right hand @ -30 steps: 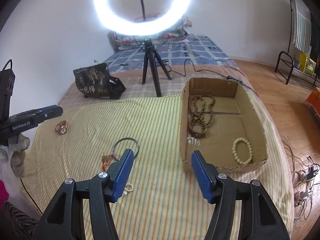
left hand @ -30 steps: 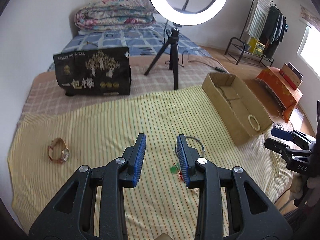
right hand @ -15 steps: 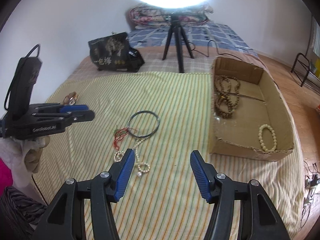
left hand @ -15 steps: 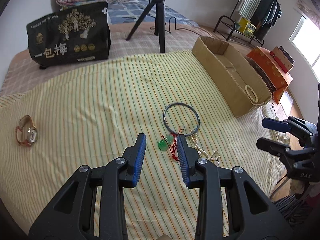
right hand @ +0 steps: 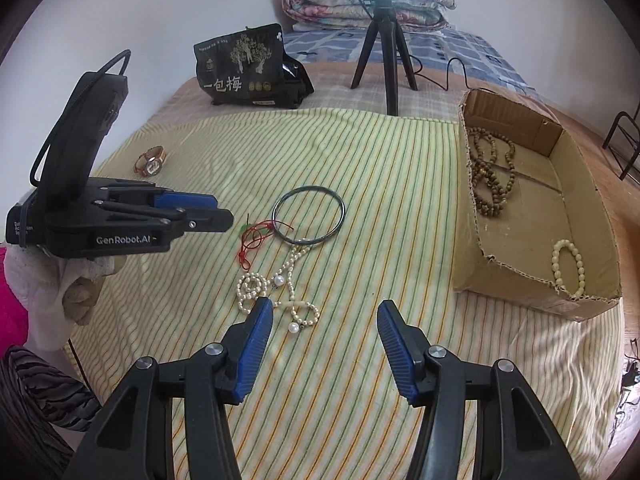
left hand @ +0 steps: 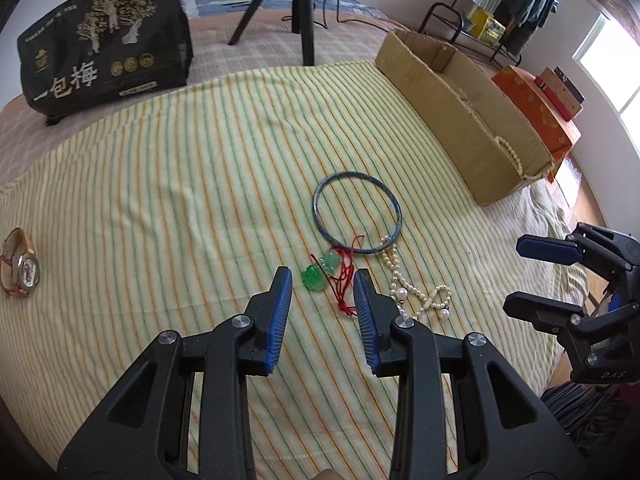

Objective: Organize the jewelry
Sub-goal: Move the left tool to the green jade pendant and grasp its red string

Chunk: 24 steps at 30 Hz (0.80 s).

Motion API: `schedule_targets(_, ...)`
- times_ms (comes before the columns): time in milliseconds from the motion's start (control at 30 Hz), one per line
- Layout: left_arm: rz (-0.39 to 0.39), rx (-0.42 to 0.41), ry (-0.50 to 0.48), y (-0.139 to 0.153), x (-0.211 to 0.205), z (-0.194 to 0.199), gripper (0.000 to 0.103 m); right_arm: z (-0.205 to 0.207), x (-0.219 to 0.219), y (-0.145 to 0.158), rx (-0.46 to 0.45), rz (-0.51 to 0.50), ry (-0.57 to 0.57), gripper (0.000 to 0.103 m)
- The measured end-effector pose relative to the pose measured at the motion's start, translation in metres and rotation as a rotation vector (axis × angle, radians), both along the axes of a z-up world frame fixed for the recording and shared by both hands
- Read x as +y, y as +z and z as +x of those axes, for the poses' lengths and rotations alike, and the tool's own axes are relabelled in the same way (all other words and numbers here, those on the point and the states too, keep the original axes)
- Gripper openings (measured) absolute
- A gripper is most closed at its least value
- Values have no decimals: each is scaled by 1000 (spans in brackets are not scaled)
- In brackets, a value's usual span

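On the striped yellow cloth lie a green jade pendant on red cord [left hand: 318,276], a dark bangle [left hand: 356,216], a pearl necklace [left hand: 416,296] and, far left, a wristwatch [left hand: 20,270]. My left gripper [left hand: 322,280] hovers open just short of the pendant, which shows between its blue pads. My right gripper [right hand: 325,312] stands open over the cloth, its left pad beside the pearl necklace [right hand: 280,288]. The cardboard box [right hand: 466,240] at the right holds a brown bead necklace [right hand: 490,172] and a cream bead bracelet [right hand: 568,268]. The right wrist view also shows the left gripper [right hand: 222,211], the bangle [right hand: 308,216] and the watch [right hand: 151,161].
A black bag with gold print [left hand: 108,48] and a ring-light tripod [left hand: 302,12] stand at the far edge of the cloth. Orange boxes [left hand: 536,116] and a clothes rack sit beyond the cardboard box. A gloved hand [right hand: 60,276] holds the left gripper.
Both grippers have sunk toward the cloth and tipped further down. The pendant, bangle and pearls have come close in front of the left fingertips, and the pearls now lie by the right gripper's left pad.
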<state>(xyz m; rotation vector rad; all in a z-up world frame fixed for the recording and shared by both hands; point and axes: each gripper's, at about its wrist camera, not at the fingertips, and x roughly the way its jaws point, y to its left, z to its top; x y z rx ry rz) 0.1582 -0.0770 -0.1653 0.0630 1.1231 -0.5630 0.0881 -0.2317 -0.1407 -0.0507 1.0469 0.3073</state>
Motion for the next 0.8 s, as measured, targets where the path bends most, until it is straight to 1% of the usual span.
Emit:
schedule_targets(100,29,1,-24,-7,-9,1,31,0,4,-3,7,-2,20,57)
schedule_targets(333,77,0,-34,-18,-17,10,31,1,15,-16,34,-29,58,57)
schedule_targets(400,81,3,-38,-20,-18,11,31,4,14,-19,36,-37,51,57)
schedule_targets(633,99,-10,-52,-24,-21,12,31,17,5,-21,52,-9,-8,57)
schedule_targets(800,128,-36,-67,-27,-26,10,31,19,5,-26,63,-7,-12,57)
